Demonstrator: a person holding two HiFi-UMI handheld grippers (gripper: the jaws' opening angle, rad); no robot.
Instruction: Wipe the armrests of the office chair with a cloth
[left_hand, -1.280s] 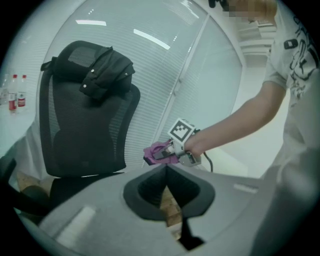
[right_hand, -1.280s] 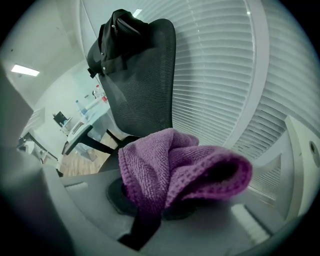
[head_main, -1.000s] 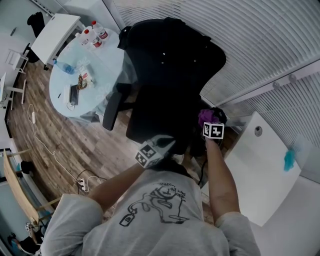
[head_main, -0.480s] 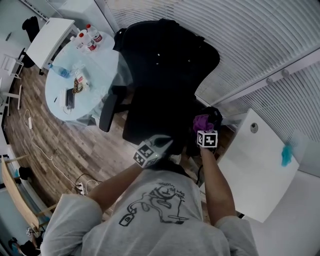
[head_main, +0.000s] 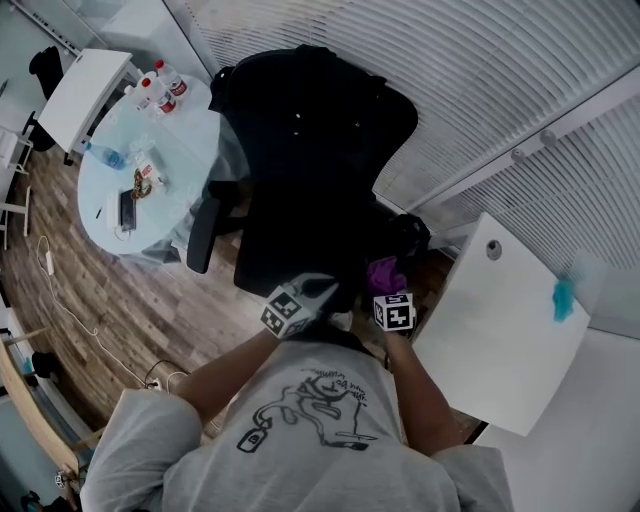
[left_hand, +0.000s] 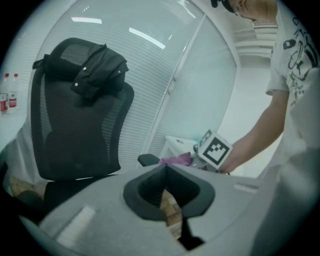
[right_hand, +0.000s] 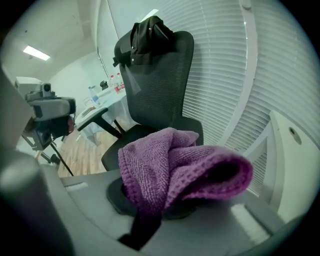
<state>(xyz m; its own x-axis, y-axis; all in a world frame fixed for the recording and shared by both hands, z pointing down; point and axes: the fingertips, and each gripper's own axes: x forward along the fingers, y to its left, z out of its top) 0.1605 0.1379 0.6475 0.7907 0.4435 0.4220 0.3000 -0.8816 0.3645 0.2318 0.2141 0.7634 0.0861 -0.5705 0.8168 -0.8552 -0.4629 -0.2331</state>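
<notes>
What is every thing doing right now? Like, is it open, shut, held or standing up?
left gripper: shut, nothing in it.
right gripper: shut on the purple cloth.
purple cloth: bunched up, held in the right gripper.
office chair: upright, seat empty.
black garment: draped over the chair's headrest.
bottles: standing upright on the round table.

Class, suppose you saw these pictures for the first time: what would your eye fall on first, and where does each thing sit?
The black office chair fills the middle of the head view, with a dark garment draped over its headrest. The brightest thing is the purple cloth, bunched in the right gripper between the chair and a white desk. At that view's upper left, a pale round table carries bottles.
</notes>
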